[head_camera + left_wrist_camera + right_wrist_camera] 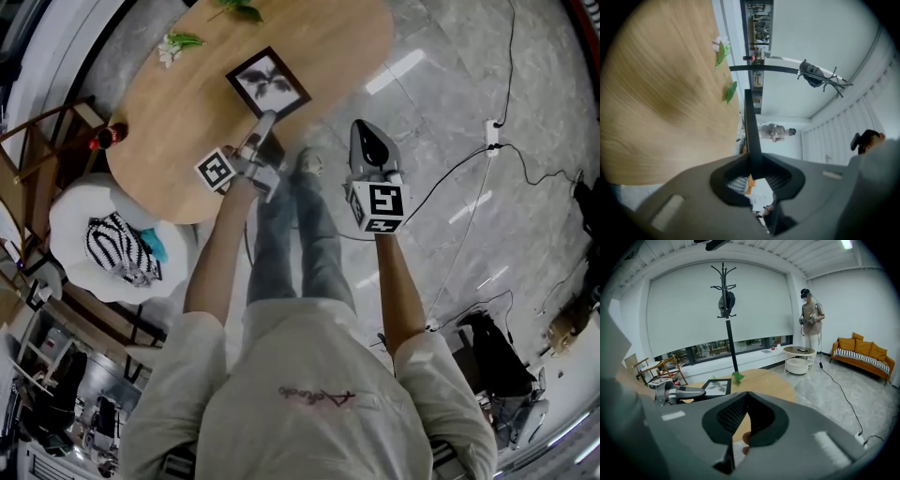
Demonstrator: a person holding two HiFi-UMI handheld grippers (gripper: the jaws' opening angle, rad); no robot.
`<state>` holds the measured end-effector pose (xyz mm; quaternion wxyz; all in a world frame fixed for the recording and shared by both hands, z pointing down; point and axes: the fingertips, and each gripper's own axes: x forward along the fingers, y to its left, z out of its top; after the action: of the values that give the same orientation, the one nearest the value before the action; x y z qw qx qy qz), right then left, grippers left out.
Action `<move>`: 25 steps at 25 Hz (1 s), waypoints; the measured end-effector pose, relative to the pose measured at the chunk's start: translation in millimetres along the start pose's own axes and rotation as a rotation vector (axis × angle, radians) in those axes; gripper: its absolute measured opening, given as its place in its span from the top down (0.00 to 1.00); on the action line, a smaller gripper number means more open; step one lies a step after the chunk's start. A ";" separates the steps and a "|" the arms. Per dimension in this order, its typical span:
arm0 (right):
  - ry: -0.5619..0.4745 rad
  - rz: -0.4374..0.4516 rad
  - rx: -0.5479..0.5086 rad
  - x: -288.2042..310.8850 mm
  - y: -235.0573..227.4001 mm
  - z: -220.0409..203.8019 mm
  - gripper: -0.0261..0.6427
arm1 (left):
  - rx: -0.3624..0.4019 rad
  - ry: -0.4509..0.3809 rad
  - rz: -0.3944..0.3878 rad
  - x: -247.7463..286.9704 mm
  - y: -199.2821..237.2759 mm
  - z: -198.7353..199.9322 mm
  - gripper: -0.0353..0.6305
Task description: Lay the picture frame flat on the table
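The black picture frame [268,82], holding a leaf print, sits low and nearly level over the near part of the oval wooden table [187,122]; whether it touches the top I cannot tell. My left gripper [265,120] is shut on its near edge. In the left gripper view the frame [751,126] shows edge-on as a thin dark bar pinched between the jaws [752,161]. My right gripper [364,127] hangs over the floor to the right of the table, jaws shut [746,393] and empty. From there the frame [717,386] and the left gripper [677,393] show to the left.
Green sprigs [178,44] lie at the table's far end and a small red bottle [105,138] stands at its left edge. A white round chair with a striped cushion [112,246] stands near left. Cables [469,187] cross the floor. A coat stand [725,301] and a person [809,317] are beyond.
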<state>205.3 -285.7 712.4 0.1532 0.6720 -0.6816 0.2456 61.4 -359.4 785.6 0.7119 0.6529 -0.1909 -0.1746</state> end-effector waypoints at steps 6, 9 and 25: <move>0.018 0.014 0.007 24.5 3.7 -27.9 0.95 | -0.012 -0.003 0.021 -2.6 36.0 5.3 0.84; 0.027 0.015 0.012 33.8 3.7 -40.8 0.95 | -0.016 -0.002 0.036 -3.7 54.0 6.2 0.84; 0.066 0.027 0.029 69.4 0.0 -82.7 0.95 | -0.064 -0.022 0.088 -1.5 116.5 8.8 0.84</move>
<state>191.9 -299.4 818.6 0.1625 0.6565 -0.6816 0.2792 55.6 -356.2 902.3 0.7372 0.6189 -0.2216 -0.1560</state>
